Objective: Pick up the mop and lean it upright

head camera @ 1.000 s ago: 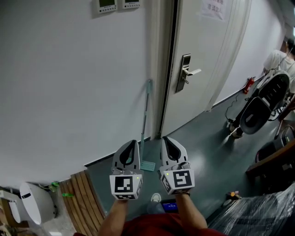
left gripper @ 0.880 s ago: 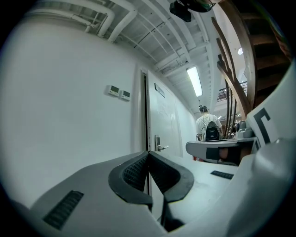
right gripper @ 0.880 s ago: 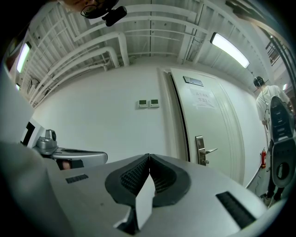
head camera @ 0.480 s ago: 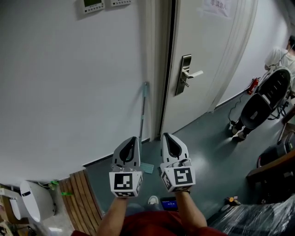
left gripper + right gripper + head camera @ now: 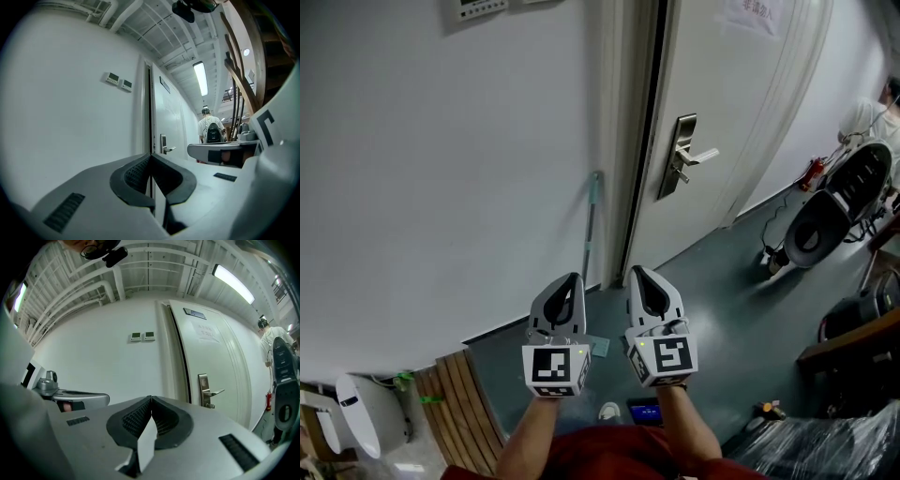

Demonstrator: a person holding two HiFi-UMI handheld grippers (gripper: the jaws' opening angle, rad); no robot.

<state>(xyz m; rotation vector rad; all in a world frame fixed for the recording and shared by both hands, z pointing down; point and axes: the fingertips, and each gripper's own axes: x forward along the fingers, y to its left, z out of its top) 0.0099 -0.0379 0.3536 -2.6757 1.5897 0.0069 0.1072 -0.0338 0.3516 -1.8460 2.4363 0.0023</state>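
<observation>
We note mop [image 5: 590, 230] upright agst far wall [image 5: 441, 141], left of door [image 5: 722, 94]. L gripper [image 5: 571, 279] & R gripper [image 5: 638, 273]: jaws closed, empty.

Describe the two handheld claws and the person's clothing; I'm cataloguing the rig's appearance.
The left claw and right claw are matching light-grey tapered shells with black ribbed pads. Each carries a white cube with black square markers and a small green light. The person wears a red top, forearms unsleeved.
</observation>
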